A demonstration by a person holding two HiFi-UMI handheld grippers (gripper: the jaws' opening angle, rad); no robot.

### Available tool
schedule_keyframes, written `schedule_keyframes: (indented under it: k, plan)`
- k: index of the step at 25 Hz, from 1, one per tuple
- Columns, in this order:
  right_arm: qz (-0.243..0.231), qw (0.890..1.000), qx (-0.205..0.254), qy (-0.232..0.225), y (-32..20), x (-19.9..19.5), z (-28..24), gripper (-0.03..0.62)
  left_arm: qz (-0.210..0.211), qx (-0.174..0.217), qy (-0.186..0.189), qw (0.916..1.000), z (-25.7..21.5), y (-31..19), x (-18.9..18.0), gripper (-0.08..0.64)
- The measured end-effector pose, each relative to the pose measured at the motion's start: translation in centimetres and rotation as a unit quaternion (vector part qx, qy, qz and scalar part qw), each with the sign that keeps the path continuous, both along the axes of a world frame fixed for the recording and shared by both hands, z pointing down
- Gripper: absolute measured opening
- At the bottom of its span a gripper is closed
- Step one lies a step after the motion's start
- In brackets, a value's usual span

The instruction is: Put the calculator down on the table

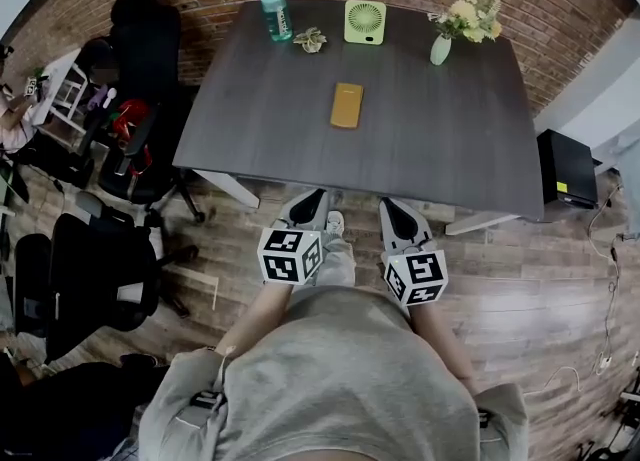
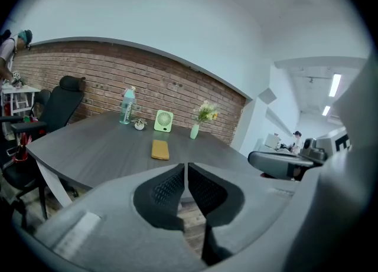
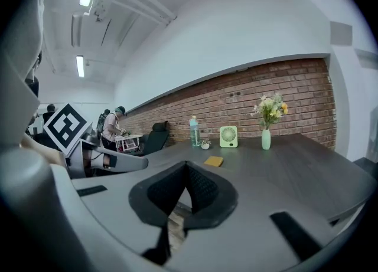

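Observation:
The calculator, a flat yellow-orange slab, lies flat on the dark grey table, a little left of its middle. It also shows as a small yellow shape in the left gripper view and in the right gripper view. My left gripper and right gripper hang side by side over the wooden floor, short of the table's near edge. Both point toward the table. Both are shut, with nothing between the pads.
Along the table's far edge stand a teal bottle, a small potted plant, a green fan and a vase of flowers. Black office chairs crowd the left. A black box sits at the right.

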State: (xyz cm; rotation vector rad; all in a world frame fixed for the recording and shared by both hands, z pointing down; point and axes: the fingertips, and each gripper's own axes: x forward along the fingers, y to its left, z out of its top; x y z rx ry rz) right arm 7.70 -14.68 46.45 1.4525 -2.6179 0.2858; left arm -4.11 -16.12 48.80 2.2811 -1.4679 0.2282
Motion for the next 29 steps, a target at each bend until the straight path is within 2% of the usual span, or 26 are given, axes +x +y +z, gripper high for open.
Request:
schedule_keyframes:
  k: [7, 15, 29]
  plan:
    - [-0.024, 0.999, 0.009, 0.021, 0.6, -1.3, -0.3, 0.002, -0.002, 0.004, 0.004, 1.0000, -0.3, 0.3, -0.5, 0.032]
    - [-0.035, 0.999, 0.015, 0.023, 0.8, -2.1, -0.7, 0.002, -0.002, 0.003, 0.013, 0.9999, -0.3, 0.4, -0.6, 0.032]
    - [-0.026, 0.999, 0.007, 0.019, 0.0, -2.1, -0.1, 0.002, 0.001, 0.002, 0.016, 0.9999, 0.1, 0.0, -0.8, 0.032]
